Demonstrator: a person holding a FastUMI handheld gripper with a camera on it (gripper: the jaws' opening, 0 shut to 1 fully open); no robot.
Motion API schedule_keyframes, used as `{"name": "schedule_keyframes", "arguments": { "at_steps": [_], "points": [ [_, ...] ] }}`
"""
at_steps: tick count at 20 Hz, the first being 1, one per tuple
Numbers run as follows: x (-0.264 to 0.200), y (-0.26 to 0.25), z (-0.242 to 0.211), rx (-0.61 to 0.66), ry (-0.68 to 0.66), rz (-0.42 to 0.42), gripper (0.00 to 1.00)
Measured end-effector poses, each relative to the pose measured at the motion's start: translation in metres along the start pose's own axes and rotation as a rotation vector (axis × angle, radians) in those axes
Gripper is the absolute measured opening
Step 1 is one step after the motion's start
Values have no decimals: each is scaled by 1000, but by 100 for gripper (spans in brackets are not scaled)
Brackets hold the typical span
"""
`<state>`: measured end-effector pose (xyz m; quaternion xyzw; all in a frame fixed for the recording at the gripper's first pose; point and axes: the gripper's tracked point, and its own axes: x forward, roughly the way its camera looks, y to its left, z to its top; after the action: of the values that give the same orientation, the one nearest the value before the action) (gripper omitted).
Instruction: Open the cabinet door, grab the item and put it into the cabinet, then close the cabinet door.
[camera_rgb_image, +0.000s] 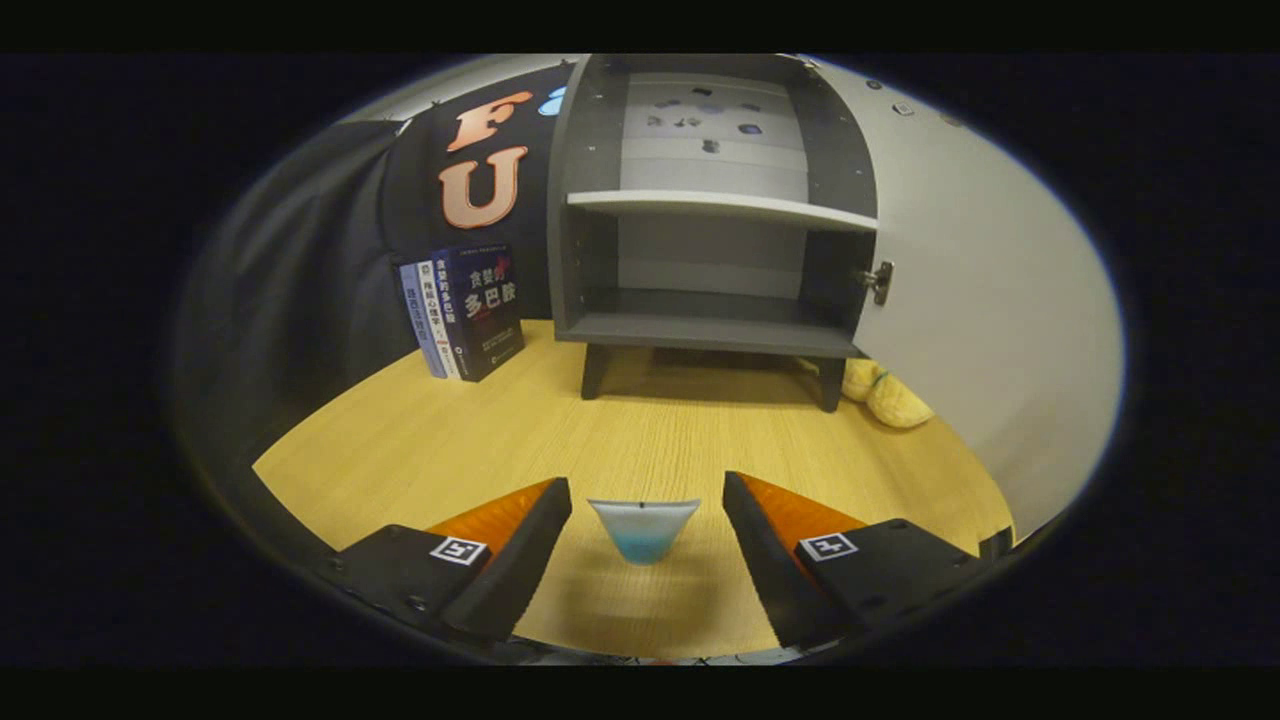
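A small cone-shaped glass cup (643, 528), clear at the rim and blue toward its base, stands on the wooden table right between my fingers. My gripper (647, 535) is open, and neither finger touches the cup. Beyond it stands the grey cabinet (712, 332) on short dark legs. Its door (985, 300) is swung wide open to the right. Inside, one shelf (720, 207) splits it into an upper and a lower compartment, and both look bare.
Three books (463, 310) stand upright left of the cabinet against the black cloth. A yellow plush toy (885, 392) lies behind the cabinet's right leg, near the foot of the open door. The table's front edge runs just under my fingers.
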<state>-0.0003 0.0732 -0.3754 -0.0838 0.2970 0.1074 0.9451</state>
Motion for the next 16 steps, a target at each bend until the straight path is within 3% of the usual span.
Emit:
{"name": "schedule_keyframes", "arguments": {
  "at_steps": [2,4,6,7,12,16],
  "points": [
    [9,2,-16,32,37,8,98],
    [16,-3,-28,35,57,-3,87],
    [14,-3,-26,30,42,-6,64],
    [18,-3,-31,11,65,-6,58],
    [4,0,-9,8,44,24,56],
    [-21,-5,43,10,-45,26,56]
  ]
}}
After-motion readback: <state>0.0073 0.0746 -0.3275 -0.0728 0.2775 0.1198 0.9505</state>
